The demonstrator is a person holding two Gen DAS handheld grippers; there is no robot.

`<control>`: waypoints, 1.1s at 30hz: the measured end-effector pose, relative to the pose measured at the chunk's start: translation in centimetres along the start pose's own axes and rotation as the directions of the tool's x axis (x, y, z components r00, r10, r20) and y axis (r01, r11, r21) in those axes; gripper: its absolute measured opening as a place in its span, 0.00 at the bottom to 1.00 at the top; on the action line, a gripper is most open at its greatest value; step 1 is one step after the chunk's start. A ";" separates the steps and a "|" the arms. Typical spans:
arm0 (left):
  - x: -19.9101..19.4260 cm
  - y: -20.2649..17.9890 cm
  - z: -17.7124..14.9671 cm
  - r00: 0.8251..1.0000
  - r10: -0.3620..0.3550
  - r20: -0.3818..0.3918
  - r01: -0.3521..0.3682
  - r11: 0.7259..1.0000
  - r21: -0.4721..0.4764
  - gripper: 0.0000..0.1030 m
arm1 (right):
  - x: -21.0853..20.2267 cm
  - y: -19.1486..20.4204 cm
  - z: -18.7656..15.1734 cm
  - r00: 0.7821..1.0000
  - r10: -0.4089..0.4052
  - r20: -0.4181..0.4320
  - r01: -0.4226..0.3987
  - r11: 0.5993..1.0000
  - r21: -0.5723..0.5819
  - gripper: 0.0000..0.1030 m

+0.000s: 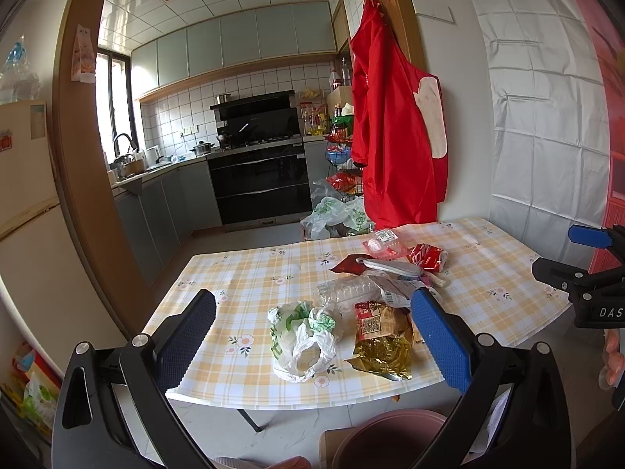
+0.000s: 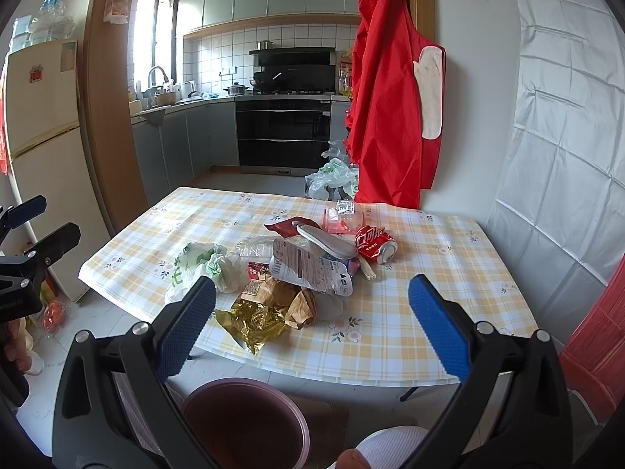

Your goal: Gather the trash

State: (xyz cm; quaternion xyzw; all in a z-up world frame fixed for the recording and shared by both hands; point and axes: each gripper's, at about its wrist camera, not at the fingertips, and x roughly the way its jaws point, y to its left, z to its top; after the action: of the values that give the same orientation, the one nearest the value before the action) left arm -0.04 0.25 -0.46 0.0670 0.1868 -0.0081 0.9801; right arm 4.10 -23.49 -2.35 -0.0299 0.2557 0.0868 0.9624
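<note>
Trash pile point(image 2: 304, 269) lay mid-bench point(image 2: 449, 273) on yellow checked cloth, crushed red can point(image 2: 375, 248) at its 2 o'clock, kitchen oven point(image 2: 283, 133) beyond at 12, maroon bin point(image 2: 244, 424) below bench edge, left claw point(image 1: 312, 336) and right claw point(image 2: 312, 324) both spread apart, empty.

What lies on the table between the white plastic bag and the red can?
In the right wrist view, a heap of wrappers lies between the white plastic bag and the red can: brown paper, clear plastic and a grey insole.

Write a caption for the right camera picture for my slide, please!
Open right hand-held gripper above a bin, facing trash piled on the checked table.
</note>
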 end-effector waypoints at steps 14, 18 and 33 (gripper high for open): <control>-0.1 0.1 -0.3 1.000 0.009 -0.002 -0.009 1.000 0.003 0.95 | 0.2 0.0 -0.2 1.000 0.000 -0.003 0.000 1.000 0.001 0.95; -0.1 0.2 -0.3 1.000 0.010 -0.003 -0.010 1.000 0.003 0.95 | 0.2 0.0 -0.1 1.000 0.000 -0.004 0.000 1.000 0.001 0.95; -0.1 0.3 -0.6 1.000 0.012 -0.004 -0.012 1.000 0.002 0.95 | 0.3 0.1 -0.7 1.000 0.001 -0.005 -0.001 1.000 0.002 0.95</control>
State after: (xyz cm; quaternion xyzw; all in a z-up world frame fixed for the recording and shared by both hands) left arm -0.31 0.67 -0.98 0.0693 0.1885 -0.0021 0.9796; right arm 3.97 -23.43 -3.07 -0.0292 0.2583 0.0868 0.9617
